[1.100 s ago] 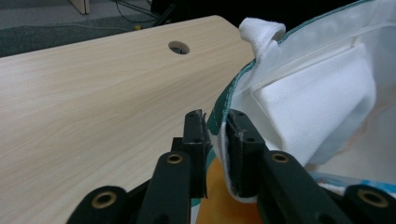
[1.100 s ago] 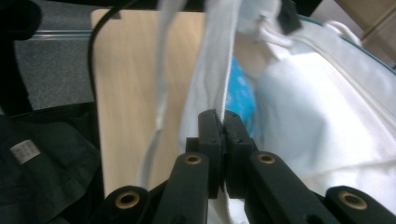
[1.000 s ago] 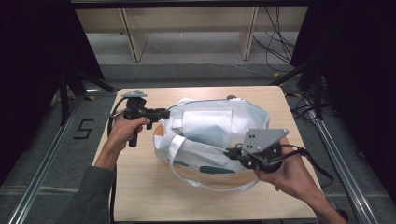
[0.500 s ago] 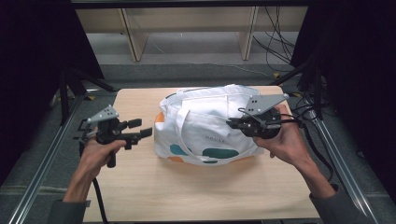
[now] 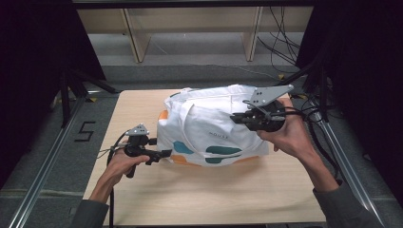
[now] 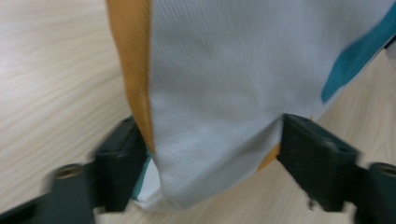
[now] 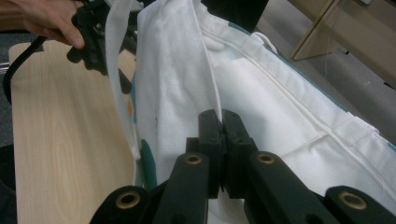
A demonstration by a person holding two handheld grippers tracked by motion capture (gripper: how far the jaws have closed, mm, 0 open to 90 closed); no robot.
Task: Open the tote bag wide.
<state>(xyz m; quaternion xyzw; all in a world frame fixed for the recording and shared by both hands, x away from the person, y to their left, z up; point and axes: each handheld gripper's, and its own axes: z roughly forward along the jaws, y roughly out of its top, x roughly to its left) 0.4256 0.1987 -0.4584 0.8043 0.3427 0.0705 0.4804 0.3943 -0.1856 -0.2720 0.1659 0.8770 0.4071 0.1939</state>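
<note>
A white tote bag (image 5: 209, 128) with teal and orange patches stands bunched on the wooden table (image 5: 214, 194). My right gripper (image 5: 236, 118) is at the bag's upper right side. In the right gripper view it (image 7: 222, 119) is shut on a ridge of the white bag fabric (image 7: 261, 93). My left gripper (image 5: 164, 153) sits low on the table at the bag's near left corner. Its jaws have just been opening, and in the left gripper view they (image 6: 210, 158) stand wide with the bag's orange-edged corner (image 6: 224, 70) between them.
Wooden shelf frames (image 5: 138, 38) stand on the floor behind the table. Cables (image 5: 309, 116) trail off the table's right edge. Metal rails run along both sides, and a "5" mark (image 5: 85, 130) is on the floor at the left. Bare tabletop (image 5: 199, 199) lies in front of the bag.
The left gripper opened, left the bag's far left side, and came down to its near left corner. The right gripper carried its fabric back and right, gathering the flat bag into a mound.
</note>
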